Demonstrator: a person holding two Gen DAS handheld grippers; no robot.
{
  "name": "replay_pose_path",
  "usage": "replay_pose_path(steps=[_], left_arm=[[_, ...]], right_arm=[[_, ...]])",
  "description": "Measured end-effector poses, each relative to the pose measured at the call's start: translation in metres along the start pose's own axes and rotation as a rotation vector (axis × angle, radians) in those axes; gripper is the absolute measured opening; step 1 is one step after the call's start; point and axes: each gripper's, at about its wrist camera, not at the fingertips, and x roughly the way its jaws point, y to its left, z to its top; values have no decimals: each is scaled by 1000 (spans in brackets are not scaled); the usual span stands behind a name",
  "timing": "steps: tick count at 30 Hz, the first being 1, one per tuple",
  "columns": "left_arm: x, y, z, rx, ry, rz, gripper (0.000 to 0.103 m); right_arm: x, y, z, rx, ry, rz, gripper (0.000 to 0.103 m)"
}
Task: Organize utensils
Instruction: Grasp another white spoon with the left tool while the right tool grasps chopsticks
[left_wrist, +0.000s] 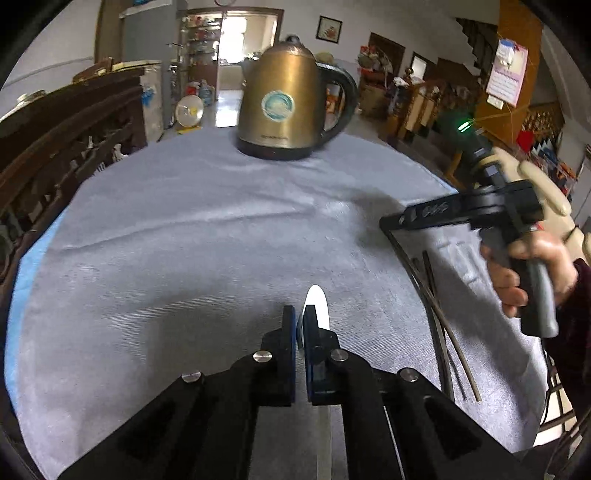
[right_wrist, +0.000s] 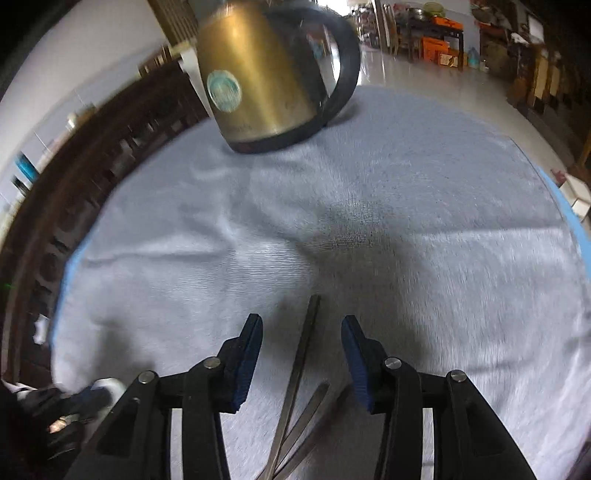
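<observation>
Chopsticks (right_wrist: 303, 369) lay between the half-open right gripper's (right_wrist: 303, 325) jaws, untouched, while the left gripper (left_wrist: 300, 317) pinched a white spoon (left_wrist: 318, 302).

Grey cloth (left_wrist: 207, 236) covers the table; kettle (left_wrist: 284, 107) (brass-coloured) and metal chopsticks (right_wrist: 299, 373) lie on it.

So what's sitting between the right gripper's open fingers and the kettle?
Only bare grey cloth lies between the right gripper and the kettle, as the right wrist view shows; one metal chopstick lies between the jaws.
</observation>
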Motion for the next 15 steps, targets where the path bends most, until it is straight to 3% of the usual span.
replay_pose_path(steps=[2,3,6,10,15], left_arm=[[-6,1,0,-10,-13,14,4],[-10,2,0,-16,-19,19,4],[-22,4,-2,-39,-42,26,4],[-41,7,-5,-70,-74,26,4],[-71,7,-13,-121,-129,18,4]], right_arm=[[11,2,2,-15,53,-39,47],[18,4,2,-19,77,-62,38],[19,15,-1,-87,44,-145,9],[-4,9,-9,-70,-52,-123,6],[-80,-22,-33,38,-253,-22,6]])
